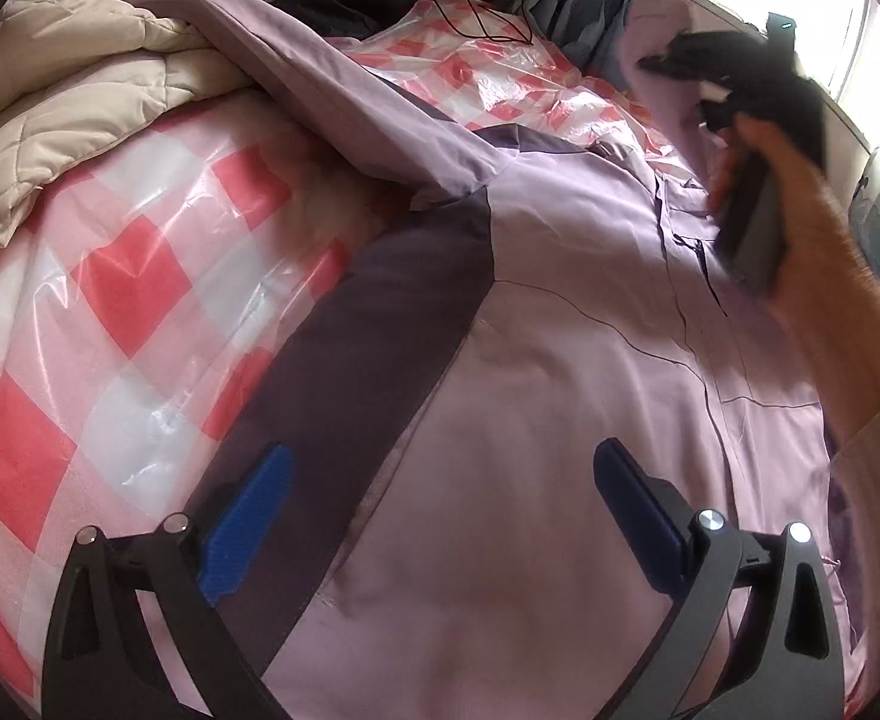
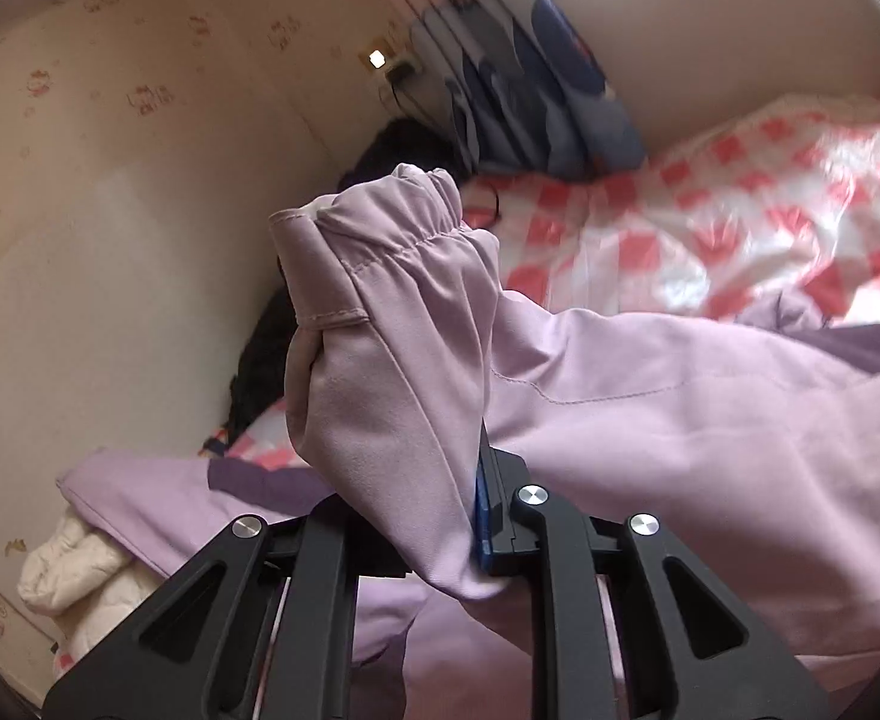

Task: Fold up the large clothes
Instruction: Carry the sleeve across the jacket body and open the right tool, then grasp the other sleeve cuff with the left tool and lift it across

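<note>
Daylight only. Left wrist view: window (image 1: 848,30) in the upper right is blown out to white, and the hand (image 1: 800,204) in front of it is motion-smeared. Glare streaks on the plastic sheet (image 1: 140,276) at left centre. Right wrist view: checked cover (image 2: 740,228) in the upper right is blurred, while the cuff (image 2: 380,276) at centre is sharp. Both frames have heavy fisheye bending and dark corner vignettes.

Left claw (image 1: 440,492): black linkage arms, silver round screw heads, blue finger pads (image 1: 248,516). Right claw (image 2: 482,516): same black frame, silver screws, blue pad edge visible. Person's sleeve (image 1: 878,450): pale cream knit.
</note>
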### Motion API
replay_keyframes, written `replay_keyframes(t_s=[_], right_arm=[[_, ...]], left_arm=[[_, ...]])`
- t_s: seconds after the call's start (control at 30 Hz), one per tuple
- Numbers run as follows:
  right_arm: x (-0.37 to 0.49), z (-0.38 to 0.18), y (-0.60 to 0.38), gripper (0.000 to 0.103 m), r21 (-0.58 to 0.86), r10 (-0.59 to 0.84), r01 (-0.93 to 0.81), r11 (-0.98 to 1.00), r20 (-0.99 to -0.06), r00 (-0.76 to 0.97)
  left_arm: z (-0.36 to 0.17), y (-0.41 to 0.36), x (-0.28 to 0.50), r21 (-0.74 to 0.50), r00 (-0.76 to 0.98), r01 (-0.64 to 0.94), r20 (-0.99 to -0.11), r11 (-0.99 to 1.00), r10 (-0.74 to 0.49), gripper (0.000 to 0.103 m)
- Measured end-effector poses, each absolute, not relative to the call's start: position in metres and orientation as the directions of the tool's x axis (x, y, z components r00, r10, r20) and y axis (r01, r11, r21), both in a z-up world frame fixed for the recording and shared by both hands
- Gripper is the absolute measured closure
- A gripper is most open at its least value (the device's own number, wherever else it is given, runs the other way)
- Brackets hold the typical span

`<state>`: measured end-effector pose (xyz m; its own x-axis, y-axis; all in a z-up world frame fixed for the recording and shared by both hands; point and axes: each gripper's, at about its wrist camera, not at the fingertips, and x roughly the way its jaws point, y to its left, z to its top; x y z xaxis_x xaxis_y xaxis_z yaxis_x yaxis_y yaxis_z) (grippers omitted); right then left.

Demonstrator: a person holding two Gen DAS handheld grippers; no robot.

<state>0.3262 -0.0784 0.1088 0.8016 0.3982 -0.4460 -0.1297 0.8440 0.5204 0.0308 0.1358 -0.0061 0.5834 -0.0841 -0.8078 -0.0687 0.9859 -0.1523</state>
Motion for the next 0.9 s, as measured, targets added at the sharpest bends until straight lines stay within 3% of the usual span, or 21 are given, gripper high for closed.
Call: replay_keyframes(t_s=[0.13, 0.23, 0.3, 0.33, 0.4, 0.47, 0.6, 0.7, 0.77, 0.83, 0.9], right_arm=[[0.328, 0.060, -0.052, 0.088, 0.477, 0.412, -0.145, 0.867, -0.522, 0.747], [0.338, 0.024, -0.038, 0.075, 0.480, 0.434, -0.129, 0.868, -0.605, 0.667], [0.345, 0.005, -0.034, 0.057, 0.494, 0.448, -0.099, 0.864, -0.663, 0.599], [0.348, -0.003, -0.031, 0.053, 0.489, 0.448, -0.090, 0.868, -0.690, 0.568], [0.344, -0.005, -0.022, 0.025, 0.463, 0.445, -0.111, 0.879, -0.717, 0.536], [0.340, -0.002, -0.012, 0.014, 0.453, 0.464, -0.154, 0.878, -0.729, 0.503], [0.320, 0.025, 0.000, 0.014, 0.471, 0.546, -0.278, 0.837, -0.681, 0.488], [0.295, 0.042, -0.022, 0.012, 0.519, 0.567, -0.273, 0.810, -0.576, 0.589], [0.298, 0.030, -0.043, 0.009, 0.487, 0.460, -0.144, 0.861, -0.627, 0.629], [0.320, -0.017, -0.056, 0.009, 0.432, 0.371, 0.012, 0.902, -0.788, 0.492], [0.323, -0.025, -0.061, 0.011, 0.455, 0.397, 0.022, 0.890, -0.798, 0.453]], left_arm=[[-0.007, 0.136, 0.033, -0.166, 0.577, -0.065, -0.811, 0.984, -0.098, 0.006], [-0.008, 0.136, 0.033, -0.169, 0.576, -0.061, -0.811, 0.984, -0.104, 0.006], [-0.008, 0.135, 0.033, -0.169, 0.574, -0.060, -0.812, 0.984, -0.105, 0.006], [-0.009, 0.136, 0.033, -0.171, 0.573, -0.059, -0.813, 0.984, -0.107, 0.006], [-0.009, 0.137, 0.033, -0.179, 0.569, -0.057, -0.814, 0.982, -0.115, 0.006], [-0.009, 0.136, 0.032, -0.181, 0.568, -0.054, -0.814, 0.982, -0.119, 0.006], [-0.008, 0.135, 0.030, -0.182, 0.568, -0.052, -0.814, 0.982, -0.121, 0.006], [-0.008, 0.136, 0.032, -0.186, 0.568, -0.058, -0.814, 0.981, -0.121, 0.006], [-0.008, 0.136, 0.031, -0.190, 0.568, -0.057, -0.813, 0.980, -0.124, 0.006], [-0.009, 0.134, 0.032, -0.176, 0.569, -0.054, -0.815, 0.983, -0.115, 0.006], [-0.010, 0.132, 0.034, -0.162, 0.566, -0.052, -0.818, 0.985, -0.105, 0.006]])
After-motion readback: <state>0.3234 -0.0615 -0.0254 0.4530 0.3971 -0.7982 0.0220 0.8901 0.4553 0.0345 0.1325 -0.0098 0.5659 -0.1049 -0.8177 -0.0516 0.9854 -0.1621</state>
